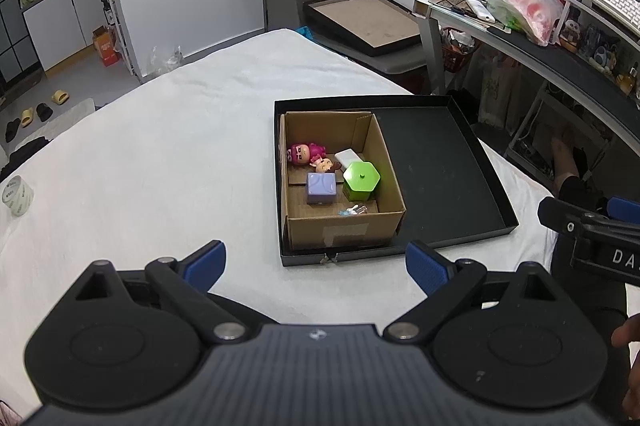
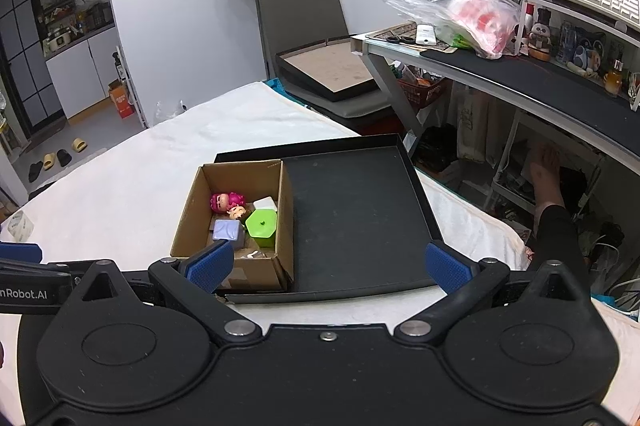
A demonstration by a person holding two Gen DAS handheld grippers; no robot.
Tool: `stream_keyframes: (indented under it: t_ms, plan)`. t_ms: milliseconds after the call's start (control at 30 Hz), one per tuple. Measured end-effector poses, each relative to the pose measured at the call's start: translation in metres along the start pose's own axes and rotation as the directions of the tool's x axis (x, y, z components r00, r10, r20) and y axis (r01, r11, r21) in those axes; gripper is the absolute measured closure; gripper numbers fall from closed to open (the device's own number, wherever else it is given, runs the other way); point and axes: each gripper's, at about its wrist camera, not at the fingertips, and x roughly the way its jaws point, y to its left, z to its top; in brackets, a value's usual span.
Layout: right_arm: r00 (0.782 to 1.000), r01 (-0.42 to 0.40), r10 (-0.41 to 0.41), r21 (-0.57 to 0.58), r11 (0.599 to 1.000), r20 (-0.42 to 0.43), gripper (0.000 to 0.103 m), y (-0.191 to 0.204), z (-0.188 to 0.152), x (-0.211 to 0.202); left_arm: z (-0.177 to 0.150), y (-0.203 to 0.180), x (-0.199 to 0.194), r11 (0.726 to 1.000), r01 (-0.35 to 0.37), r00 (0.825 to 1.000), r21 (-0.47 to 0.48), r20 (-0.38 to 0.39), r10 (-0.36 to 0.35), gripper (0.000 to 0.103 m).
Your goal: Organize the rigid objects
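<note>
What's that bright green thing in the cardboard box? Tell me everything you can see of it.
The green container is a six-sided, glossy piece that looks like plastic, with a flat lid bearing a small knob in the middle. It stands upright on the floor of the cardboard box, close to its right wall. A lilac cube sits just to its left and a white block behind it. No fingers touch it.

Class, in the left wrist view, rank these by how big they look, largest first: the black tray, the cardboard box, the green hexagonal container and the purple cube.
1. black tray
2. cardboard box
3. green hexagonal container
4. purple cube

The last two look nearly alike, so their order is unsure.
</note>
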Motion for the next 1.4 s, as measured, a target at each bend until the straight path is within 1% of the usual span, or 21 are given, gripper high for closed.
stream_keyframes:
  t_ms: [633, 967, 1200, 1400]
  plan:
    - [1.0, 0.004, -0.004, -0.004, 1.0, -0.003, 0.0, -0.001, -0.002, 0.001, -0.001, -0.002, 0.003, 1.0, 0.005, 1.0, 0.006, -0.004, -0.005, 0.007]
    - [1.0, 0.013, -0.013, 0.001, 1.0, -0.016, 0.0, -0.004, -0.004, 0.004, -0.005, -0.008, 0.0, 0.999, 0.026, 1.0, 0.027, 0.013, -0.027, 0.007]
    - [1.0, 0.019, -0.019, 0.0, 1.0, -0.019, 0.0, -0.005, -0.004, 0.006, -0.005, -0.006, 0.002, 0.999, 0.035, 0.999, 0.013, 0.018, -0.035, 0.007]
    - [1.0, 0.021, -0.02, 0.029, 0.999, -0.022, 0.0, -0.011, -0.005, 0.01, -0.005, -0.004, 0.004, 0.999, 0.039, 0.999, 0.019, 0.031, -0.04, 0.007]
